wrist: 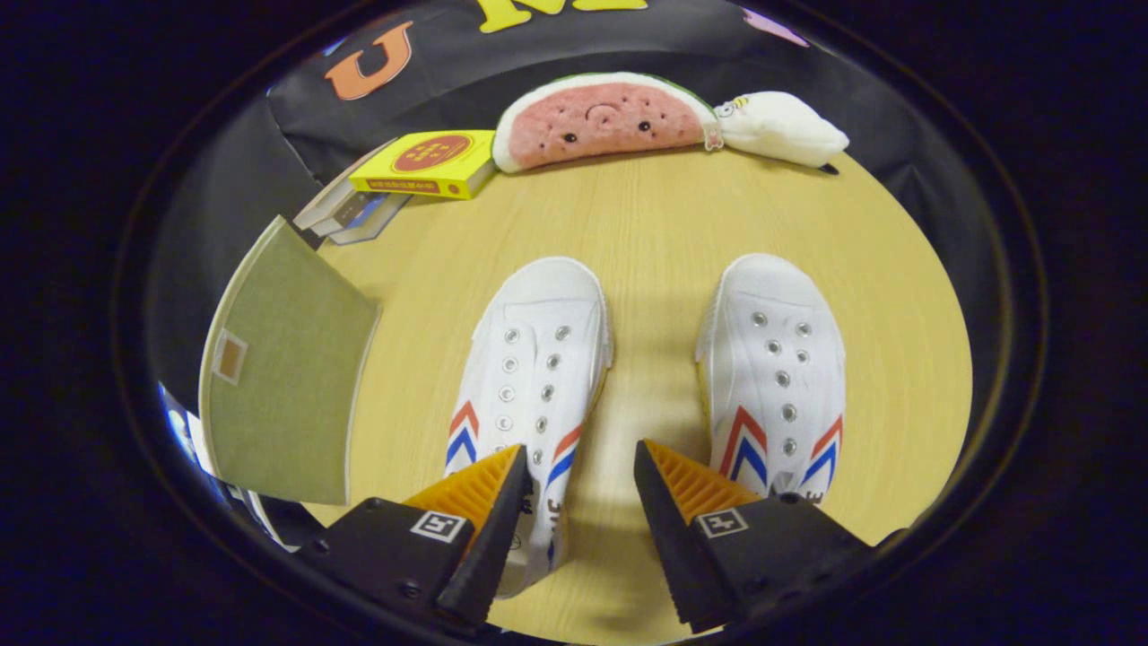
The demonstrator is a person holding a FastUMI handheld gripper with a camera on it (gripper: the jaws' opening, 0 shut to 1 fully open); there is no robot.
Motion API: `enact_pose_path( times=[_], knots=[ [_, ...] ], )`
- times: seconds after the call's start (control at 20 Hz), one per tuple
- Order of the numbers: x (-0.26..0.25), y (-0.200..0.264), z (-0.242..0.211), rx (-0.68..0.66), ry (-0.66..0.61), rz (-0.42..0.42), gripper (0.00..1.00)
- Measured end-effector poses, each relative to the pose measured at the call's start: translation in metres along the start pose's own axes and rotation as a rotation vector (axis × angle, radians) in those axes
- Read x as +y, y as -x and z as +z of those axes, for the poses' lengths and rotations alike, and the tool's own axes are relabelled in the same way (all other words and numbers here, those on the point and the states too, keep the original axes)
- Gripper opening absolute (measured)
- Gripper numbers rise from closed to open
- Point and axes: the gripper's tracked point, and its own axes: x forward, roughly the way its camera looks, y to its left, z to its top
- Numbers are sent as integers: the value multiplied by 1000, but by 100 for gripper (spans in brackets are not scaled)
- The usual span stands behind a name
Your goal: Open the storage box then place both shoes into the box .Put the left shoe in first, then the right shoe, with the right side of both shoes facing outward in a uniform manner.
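Two white canvas shoes with red and blue chevrons lie side by side on the wooden table, toes pointing away from me. The left shoe (536,359) runs back under my left finger (480,489), its heel part lying in the gap between the fingers. Just ahead of my right finger (682,480) and slightly outside it lies the right shoe (776,372). My gripper (580,471) hangs open above the table, gripping nothing. A green storage box (282,372) with a small tan patch on its face stands left of the left shoe, closed as far as I can tell.
At the table's far edge lie a watermelon-slice plush (603,118) and a white plush (782,128). A yellow box (432,163) rests on a stack of flat things (345,215) at the far left. Bare tabletop (655,224) lies beyond the shoes.
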Motion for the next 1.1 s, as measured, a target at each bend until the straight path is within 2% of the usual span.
enact_pose_path(
  times=[0.05,0.1,0.2,0.25,0.3,0.35,0.55,0.75,0.95,1.1],
  knots=[
    [5,0,-2,11,-5,23,70],
    [11,0,-1,14,-16,53,58],
    [12,0,-2,26,-48,60,34],
    [12,3,-1,28,-70,64,25],
    [12,4,0,27,-115,78,22],
    [14,5,-1,31,-147,94,10],
    [27,24,-6,17,-222,121,6],
    [67,80,6,-46,-233,152,6],
    [131,148,33,-143,-204,165,6],
    [194,179,47,-185,-186,192,6]
  ],
)
